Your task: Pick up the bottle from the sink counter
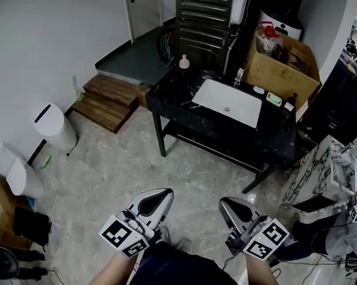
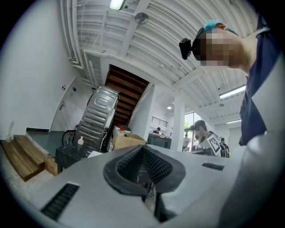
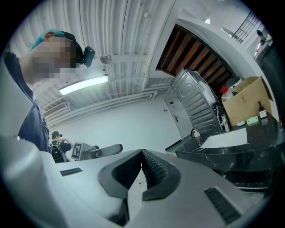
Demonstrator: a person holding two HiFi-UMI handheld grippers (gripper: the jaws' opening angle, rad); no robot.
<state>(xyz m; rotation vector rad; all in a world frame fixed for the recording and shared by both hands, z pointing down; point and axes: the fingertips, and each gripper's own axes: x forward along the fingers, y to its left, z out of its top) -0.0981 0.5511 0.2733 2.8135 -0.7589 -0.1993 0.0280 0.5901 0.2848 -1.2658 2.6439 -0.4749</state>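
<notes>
I have both tongs down low by my body, well away from the worktop (image 1: pixel 175 91). The left tongs (image 1: pixel 164 197) are clenched tight with nothing in them, and the left gripper view shows the two dark pads pressed together at the tip (image 2: pixel 143 149). The right tongs (image 1: pixel 230 205) look just the same in their own view (image 3: pixel 142 153): closed up and empty.

The bottle (image 1: pixel 184 62) stands at the far left corner of the black worktop, well apart from the white sink (image 1: pixel 227 103). It is small and pale with a little cap on top. I think it is light and made of plastic, so it should not break, but it looks smooth and could slip or tip over if I bump it. I would take it round the middle of its body, under the neck, and squeeze gently.

From the head view I look down on the whole worktop, the sink and the cardboard box (image 1: pixel 279 66), and I see how much floor (image 1: pixel 138 165) lies between me and the bottle. The gripper views show the bottle from the side instead, standing straight up (image 2: pixel 80 141) (image 3: pixel 196 133). Only the left gripper view shows the wooden steps (image 2: pixel 20 156) from the side
</notes>
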